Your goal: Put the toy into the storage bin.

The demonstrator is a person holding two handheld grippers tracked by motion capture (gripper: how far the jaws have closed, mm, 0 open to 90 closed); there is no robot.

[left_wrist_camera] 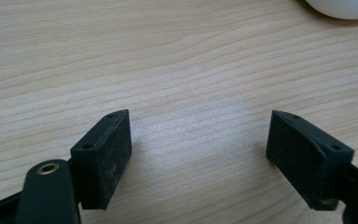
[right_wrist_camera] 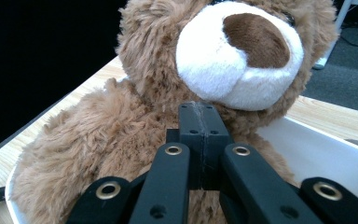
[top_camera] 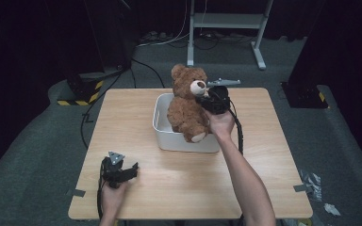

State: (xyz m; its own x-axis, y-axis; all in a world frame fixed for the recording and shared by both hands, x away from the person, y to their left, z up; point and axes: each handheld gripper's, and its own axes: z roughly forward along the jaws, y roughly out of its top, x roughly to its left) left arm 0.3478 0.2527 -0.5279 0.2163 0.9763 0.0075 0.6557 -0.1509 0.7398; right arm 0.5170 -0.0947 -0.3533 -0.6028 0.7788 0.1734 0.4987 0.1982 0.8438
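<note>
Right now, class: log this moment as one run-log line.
left gripper: open, over bare table | right gripper: shut at teddy bear neck | bear: sitting in white tub

Table (top_camera: 179, 188): light wood-grain top, square with rounded corners, filled the centre of the high view.
Floor (top_camera: 37, 155): grey carpet on all sides of the table.
Walls: black and unlit along the top, upper left and upper right of the frame.
Metal stand (top_camera: 226, 21): pale grey frame with a low shelf and two feet, top centre.
Cables (top_camera: 165, 40): tangled on the floor beside the stand, one black lead running down past the table's left edge.
Hazard-striped base (top_camera: 82, 92): yellow and black, upper left.
Tape scraps (top_camera: 311, 183): lower right on the carpet.
Light: bright on the table, dim beyond.
</note>
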